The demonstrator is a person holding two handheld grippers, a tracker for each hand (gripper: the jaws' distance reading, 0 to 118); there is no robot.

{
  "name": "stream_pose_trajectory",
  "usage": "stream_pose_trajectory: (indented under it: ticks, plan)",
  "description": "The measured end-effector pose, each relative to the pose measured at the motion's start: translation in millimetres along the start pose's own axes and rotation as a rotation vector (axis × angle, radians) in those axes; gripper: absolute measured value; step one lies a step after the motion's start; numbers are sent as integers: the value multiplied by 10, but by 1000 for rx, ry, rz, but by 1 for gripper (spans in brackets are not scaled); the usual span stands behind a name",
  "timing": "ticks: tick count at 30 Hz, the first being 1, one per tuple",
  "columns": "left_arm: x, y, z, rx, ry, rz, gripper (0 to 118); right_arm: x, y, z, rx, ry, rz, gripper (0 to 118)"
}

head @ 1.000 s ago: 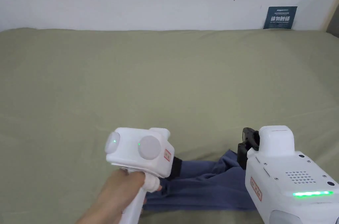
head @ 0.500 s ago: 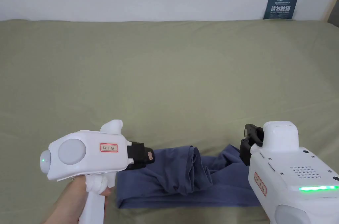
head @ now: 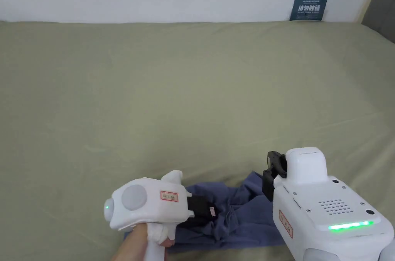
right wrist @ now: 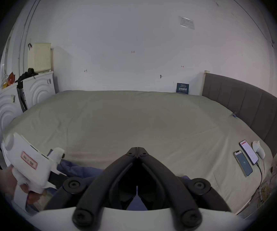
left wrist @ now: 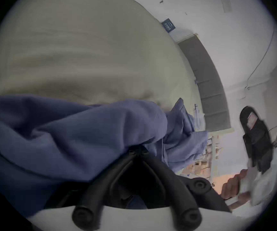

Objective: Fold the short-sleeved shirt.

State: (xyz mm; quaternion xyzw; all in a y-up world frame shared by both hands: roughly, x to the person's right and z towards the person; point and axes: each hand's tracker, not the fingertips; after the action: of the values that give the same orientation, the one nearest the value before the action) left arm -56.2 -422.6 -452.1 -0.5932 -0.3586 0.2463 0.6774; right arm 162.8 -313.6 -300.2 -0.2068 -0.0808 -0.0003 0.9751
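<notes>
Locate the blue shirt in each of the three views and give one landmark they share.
Head view: blue shirt bottom centre, between the grippers.
Left gripper view: across the left and middle, bunched at the jaw tips.
Right gripper view: bottom left of centre, behind the jaws.
Shared landmark: dark blue wall sign.

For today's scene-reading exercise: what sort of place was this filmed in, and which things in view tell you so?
Most likely a bedroom. A wide bed with an olive-green sheet stands against a plain white wall, a padded grey headboard runs along one side, and two phones lie on the sheet near it.
</notes>
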Motion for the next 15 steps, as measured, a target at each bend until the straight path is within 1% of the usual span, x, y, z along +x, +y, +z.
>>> stream_pose_trajectory:
  ticks: [3, 5, 6, 9, 12, 14, 15]
  plan:
    - [4, 55, 355, -11, 10, 7, 0, -21, -32, -22, -9, -3, 5, 0]
    - [-3, 24, 759, 42, -128, 37, 0, -19, -31, -18, -8, 1, -10, 0]
    - [48, -15, 994, 58, -115, 13, 0, -17, -31, -19, -2, 11, -21, 0]
    - [-1, -80, 1539, 138, 43, -90, 0, -36, -20, -41, -3, 10, -16, 0]
    - [-210, -113, 1792, 153, 154, -58, 0, -46, -6, -17, 10, 6, -32, 0]
    - [-416, -74, 1802, 138, 183, 2, 0, -53, -10, -12, 15, 2, -37, 0]
    - [-490, -75, 1802, 128, 161, 5, 0, -57, -15, -16, 16, -2, -36, 0]
